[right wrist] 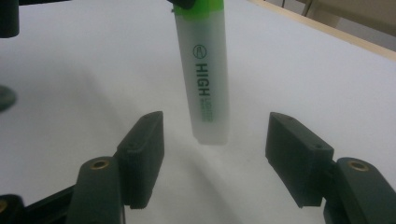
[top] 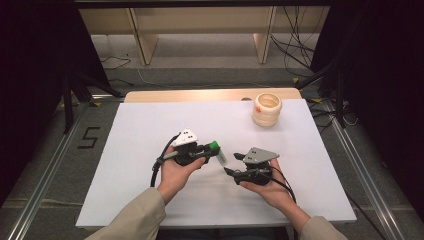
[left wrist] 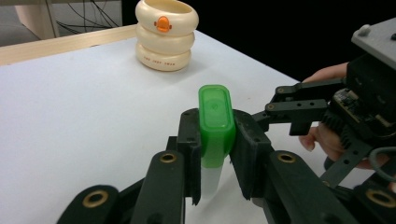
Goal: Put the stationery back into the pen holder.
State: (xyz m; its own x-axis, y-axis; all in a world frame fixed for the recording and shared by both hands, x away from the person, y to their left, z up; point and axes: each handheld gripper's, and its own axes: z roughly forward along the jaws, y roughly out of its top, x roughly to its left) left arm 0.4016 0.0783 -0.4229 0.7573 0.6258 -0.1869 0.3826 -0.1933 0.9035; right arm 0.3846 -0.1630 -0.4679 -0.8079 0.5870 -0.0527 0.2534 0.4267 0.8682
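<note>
Highlighter (left wrist: pixel 215 126) clamped in left tongs (left wrist: pixel 217 154), right tongs (right wrist: pixel 219 163) apart

I worked in a recording lab. My white desk (top: pixel 150 130) stood between black curtains (top: pixel 30 60), with loose cables (top: pixel 295 45) and metal floor rails (top: pixel 45 175) around it.

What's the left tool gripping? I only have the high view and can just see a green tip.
Observer: A highlighter. The left tool is clamped on its green cap.
Operator: Right tool on it too?
Observer: No. The right tool is open, with a jaw on either side of the clear barrel end and gaps on both sides.
Operator: Any print?
Observer: "HIGH" in green letters along the barrel.
</note>
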